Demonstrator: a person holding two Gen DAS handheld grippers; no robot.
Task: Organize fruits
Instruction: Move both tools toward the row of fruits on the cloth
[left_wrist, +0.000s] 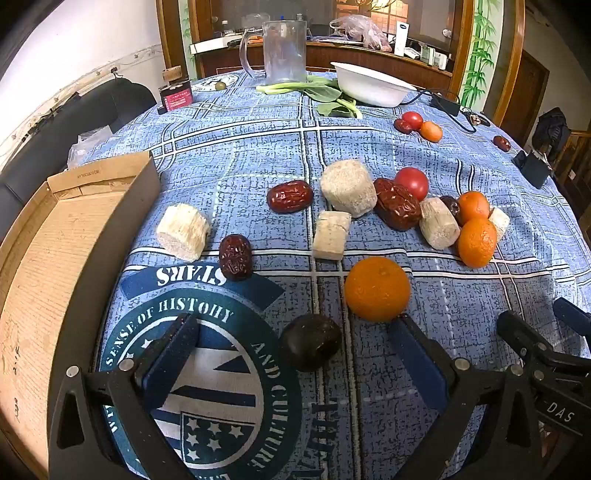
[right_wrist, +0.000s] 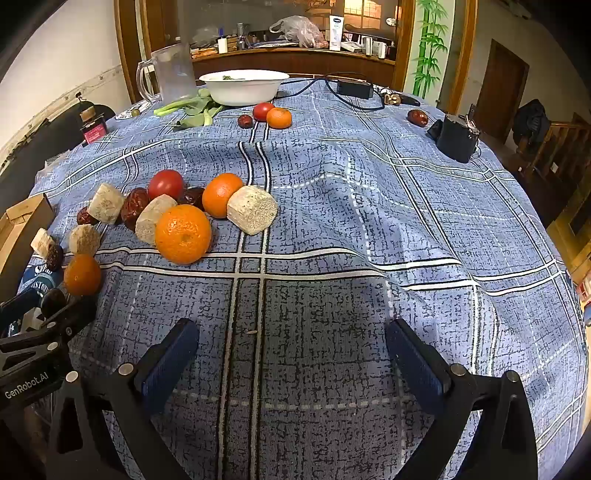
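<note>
Tabletop (right_wrist: 369, 206): covered by a blue plaid cloth; all produce lies loose on it, so by this judgement the sorting has not begun.
Cardboard box (left_wrist: 74, 229): open, at the near left edge; its visible floor holds no fruit, and it is the likely container.
White bowl (right_wrist: 243, 86): far centre, beside leafy greens; only a trace of green shows inside, no fruit.
Main cluster (right_wrist: 166, 210): centre left in the right wrist view; oranges, a red tomato, wrinkled red dates and pale cut stalk pieces lie mixed and touching.
Near orange (left_wrist: 377, 288): alone, just beyond the left gripper's right finger.
Dark round fruit (left_wrist: 310, 347): on the cloth between the left gripper's fingers, untouched.
Far group (right_wrist: 269, 115): a tomato, an orange and a date close together near the bowl; one more date (right_wrist: 417, 117) lies far right, well apart.
Left gripper (left_wrist: 295, 365): fingers spread wide, gripping nothing.
Right gripper (right_wrist: 291, 365): fingers spread wide over bare cloth, gripping nothing.
Remaining: every piece remains to be gathered and grouped.
</note>
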